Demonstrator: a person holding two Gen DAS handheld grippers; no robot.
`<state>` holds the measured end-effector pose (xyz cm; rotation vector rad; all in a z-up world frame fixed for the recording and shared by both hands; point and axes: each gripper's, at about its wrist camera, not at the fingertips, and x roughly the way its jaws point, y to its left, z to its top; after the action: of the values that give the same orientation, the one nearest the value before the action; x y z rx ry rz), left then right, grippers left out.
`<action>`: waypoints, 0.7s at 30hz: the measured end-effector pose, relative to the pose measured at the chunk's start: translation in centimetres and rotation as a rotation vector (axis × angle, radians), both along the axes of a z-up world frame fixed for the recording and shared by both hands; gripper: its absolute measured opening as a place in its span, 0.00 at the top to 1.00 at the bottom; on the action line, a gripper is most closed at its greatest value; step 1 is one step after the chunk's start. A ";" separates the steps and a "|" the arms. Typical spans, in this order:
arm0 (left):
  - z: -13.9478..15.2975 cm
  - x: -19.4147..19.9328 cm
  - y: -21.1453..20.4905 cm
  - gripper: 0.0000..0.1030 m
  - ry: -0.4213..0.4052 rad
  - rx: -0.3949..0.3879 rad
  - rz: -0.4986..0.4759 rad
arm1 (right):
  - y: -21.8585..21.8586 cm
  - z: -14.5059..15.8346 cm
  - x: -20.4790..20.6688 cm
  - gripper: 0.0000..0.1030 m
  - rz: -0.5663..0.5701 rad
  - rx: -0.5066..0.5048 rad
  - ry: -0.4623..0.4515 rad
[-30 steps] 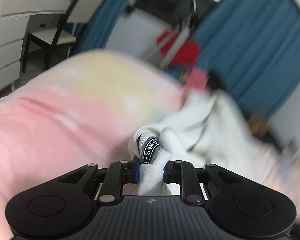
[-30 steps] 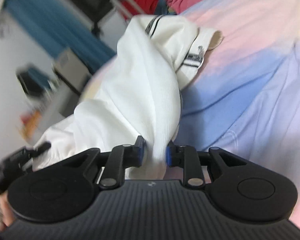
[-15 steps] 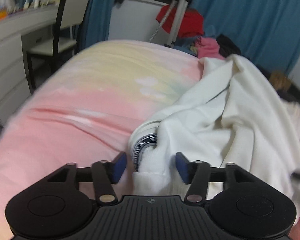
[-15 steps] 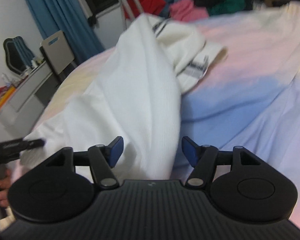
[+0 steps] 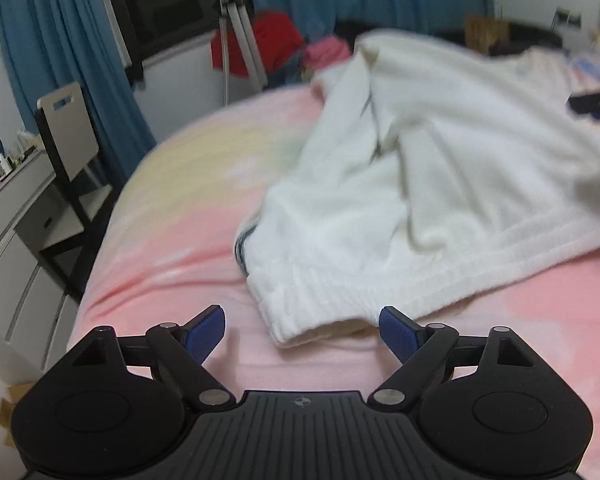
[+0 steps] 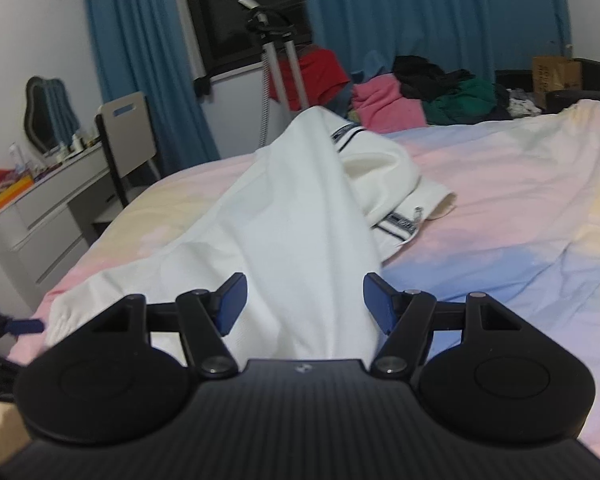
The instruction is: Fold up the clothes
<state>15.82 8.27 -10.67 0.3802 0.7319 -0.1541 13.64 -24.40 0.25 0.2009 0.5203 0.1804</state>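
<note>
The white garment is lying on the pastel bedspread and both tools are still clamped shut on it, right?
Not quite. The white garment does lie on the pastel bedspread, but both tools stand open, having just been opening: the left tool in the left wrist view, the right tool in the right wrist view.

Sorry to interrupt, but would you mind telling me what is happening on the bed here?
A person is folding clothes with a hand-held gripper in each hand. A white sweater lies rumpled on the pastel bedspread. The left hand-held gripper has just been opening; its jaws stand wide with the sweater's ribbed hem just ahead of them, not pinched. The right hand-held gripper is open too, with the cloth running between its pads but not squeezed. More clothes are piled behind the bed.
</note>
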 end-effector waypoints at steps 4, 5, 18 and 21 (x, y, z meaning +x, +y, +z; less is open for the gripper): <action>-0.8 0.9 0.4 0.14 -0.020 0.023 -0.002 | 0.5 0.0 0.0 0.35 0.049 0.006 0.008; -0.7 0.8 0.5 0.14 -0.029 0.024 -0.005 | 0.7 0.0 -0.1 0.35 0.065 0.009 0.009; -1.3 -0.2 -0.6 0.20 -0.043 0.190 -0.044 | 3.3 -0.5 -0.2 0.35 0.161 -0.023 0.040; -0.8 0.5 0.3 0.20 -0.076 0.138 0.002 | 3.2 -0.4 -0.2 0.35 0.156 -0.019 0.043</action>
<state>16.32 8.52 -11.51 0.5143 0.6698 -0.0868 13.40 -21.16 -0.15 0.1459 0.5809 0.3235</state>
